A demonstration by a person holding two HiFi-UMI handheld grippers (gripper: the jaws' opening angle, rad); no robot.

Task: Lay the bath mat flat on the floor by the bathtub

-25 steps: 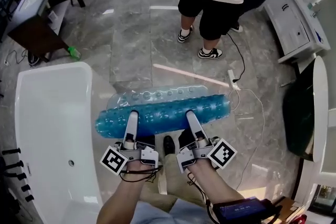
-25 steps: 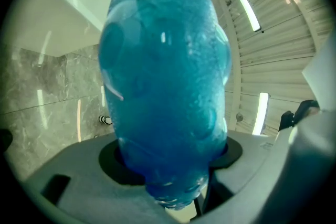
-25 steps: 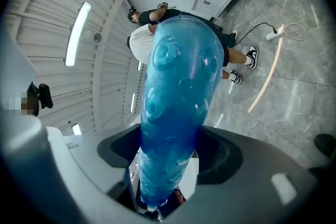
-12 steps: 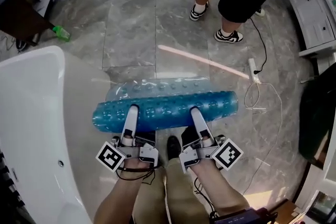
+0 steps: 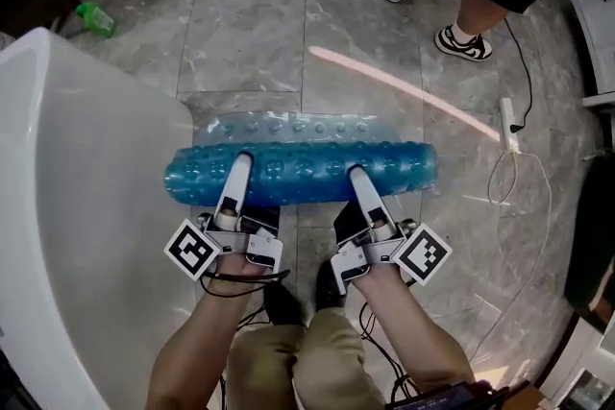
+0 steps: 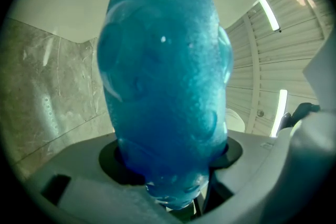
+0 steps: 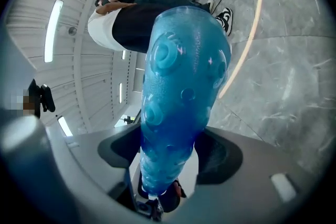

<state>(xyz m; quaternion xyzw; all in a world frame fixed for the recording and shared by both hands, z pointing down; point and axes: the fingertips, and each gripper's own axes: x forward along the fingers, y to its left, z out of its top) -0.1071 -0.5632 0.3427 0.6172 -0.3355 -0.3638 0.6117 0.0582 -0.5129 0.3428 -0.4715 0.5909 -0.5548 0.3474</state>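
Both pairs of jaws clamp the rolled blue bath mat [image 5: 303, 173]. The left gripper [image 5: 239, 166] bites left of its middle and the right gripper [image 5: 355, 178] right of it. The roll sits crosswise between each pair, one jaw over its top. Its long axis runs left to right across mid-frame above the grey marble floor [image 5: 250, 43], with a loose flap spread just beyond. The white bathtub [image 5: 77, 168] fills the left edge.

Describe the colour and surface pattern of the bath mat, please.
The bath mat is translucent blue and dotted with round bumps, clearest in the right gripper view.
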